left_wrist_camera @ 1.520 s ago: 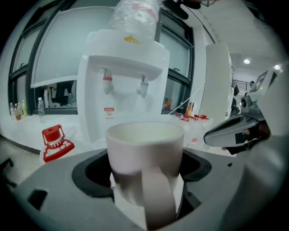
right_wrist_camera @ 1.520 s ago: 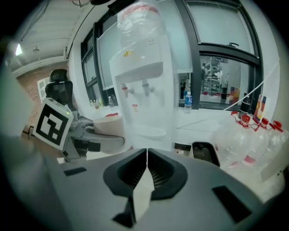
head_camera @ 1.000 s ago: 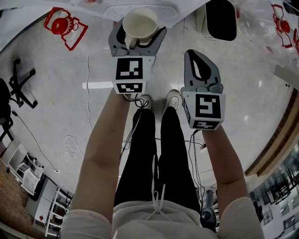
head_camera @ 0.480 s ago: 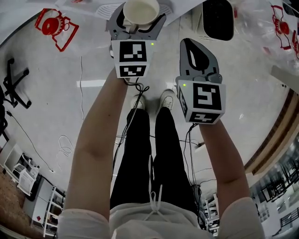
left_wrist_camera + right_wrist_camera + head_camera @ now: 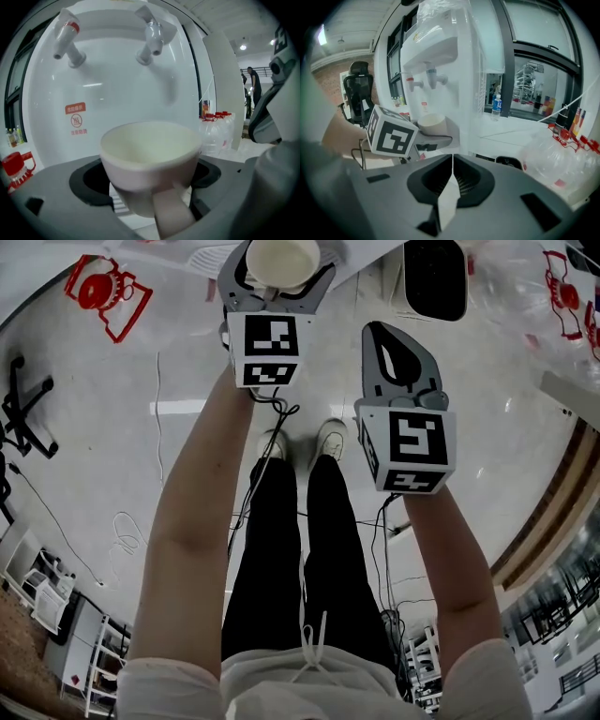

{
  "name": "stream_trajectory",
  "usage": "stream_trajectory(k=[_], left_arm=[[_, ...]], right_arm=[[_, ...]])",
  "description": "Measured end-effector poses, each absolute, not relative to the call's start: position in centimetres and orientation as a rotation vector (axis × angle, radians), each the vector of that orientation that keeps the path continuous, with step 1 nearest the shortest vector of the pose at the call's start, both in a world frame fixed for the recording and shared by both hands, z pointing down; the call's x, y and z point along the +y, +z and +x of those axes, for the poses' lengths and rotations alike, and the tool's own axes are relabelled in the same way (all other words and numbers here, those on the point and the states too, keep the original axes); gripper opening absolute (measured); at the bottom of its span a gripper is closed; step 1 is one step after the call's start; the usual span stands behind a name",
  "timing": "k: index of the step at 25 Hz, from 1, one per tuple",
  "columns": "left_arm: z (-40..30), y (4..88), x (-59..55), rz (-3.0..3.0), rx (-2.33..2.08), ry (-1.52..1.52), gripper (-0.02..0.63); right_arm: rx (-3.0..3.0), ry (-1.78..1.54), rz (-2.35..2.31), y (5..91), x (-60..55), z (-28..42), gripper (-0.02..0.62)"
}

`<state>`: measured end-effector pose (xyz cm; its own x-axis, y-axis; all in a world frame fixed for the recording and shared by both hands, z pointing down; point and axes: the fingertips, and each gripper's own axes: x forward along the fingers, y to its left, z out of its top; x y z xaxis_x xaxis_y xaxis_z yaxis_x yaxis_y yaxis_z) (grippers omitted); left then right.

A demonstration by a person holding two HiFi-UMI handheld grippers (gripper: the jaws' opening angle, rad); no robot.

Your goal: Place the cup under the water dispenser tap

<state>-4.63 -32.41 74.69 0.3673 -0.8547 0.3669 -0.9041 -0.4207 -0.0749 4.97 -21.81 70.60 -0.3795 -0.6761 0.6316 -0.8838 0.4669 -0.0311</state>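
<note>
A: Cup (image 5: pixel 150 159) gripped by left gripper (image 5: pixel 278 273), jaws wide, handle rearward; clear tap (image 5: pixel 152 37) lies ahead and above it.
B: Right gripper (image 5: pixel 452 161)?
A: Closed, empty, farther back from that tap; left is nearer.

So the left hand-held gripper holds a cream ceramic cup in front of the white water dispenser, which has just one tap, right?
Not quite: the white water dispenser has two taps, a red-capped tap and a pale tap, as the left gripper view shows. The left hand-held gripper does hold the cream ceramic cup before it.
</note>
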Motion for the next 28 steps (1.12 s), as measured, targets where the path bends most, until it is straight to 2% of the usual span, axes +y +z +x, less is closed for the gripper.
stream_trajectory(k=[9,20,25,26,27,28], left_arm=[[-4.4,72.1,-31.9,2.519,-1.623,0.445,0.503],[-5.1,66.0,-26.9,2.543,-1.688,0.314,0.505],[-5.1,67.0,-20.8,2.466,-1.58,0.435,0.494],[-5.4,67.4,-19.6,2.425,-1.57,0.448,0.463],[-6.0,67.4,-18.5,2.38,-1.587,0.454,0.373],[-6.8,67.2,-17.5,2.337,-1.617,0.459,0.216]], right_arm=[[-2.181,0.546,1.272,70.7,-20.0,5.1,0.029],[-2.173,0.552,1.309,69.6,-17.3,5.2,0.029],[-2.172,0.567,1.335,68.6,-15.0,5.2,0.029],[-2.175,0.573,1.339,68.3,-14.6,5.0,0.029],[-2.181,0.578,1.345,67.9,-14.2,4.8,0.029],[-2.186,0.581,1.349,67.5,-13.8,4.5,0.029]])
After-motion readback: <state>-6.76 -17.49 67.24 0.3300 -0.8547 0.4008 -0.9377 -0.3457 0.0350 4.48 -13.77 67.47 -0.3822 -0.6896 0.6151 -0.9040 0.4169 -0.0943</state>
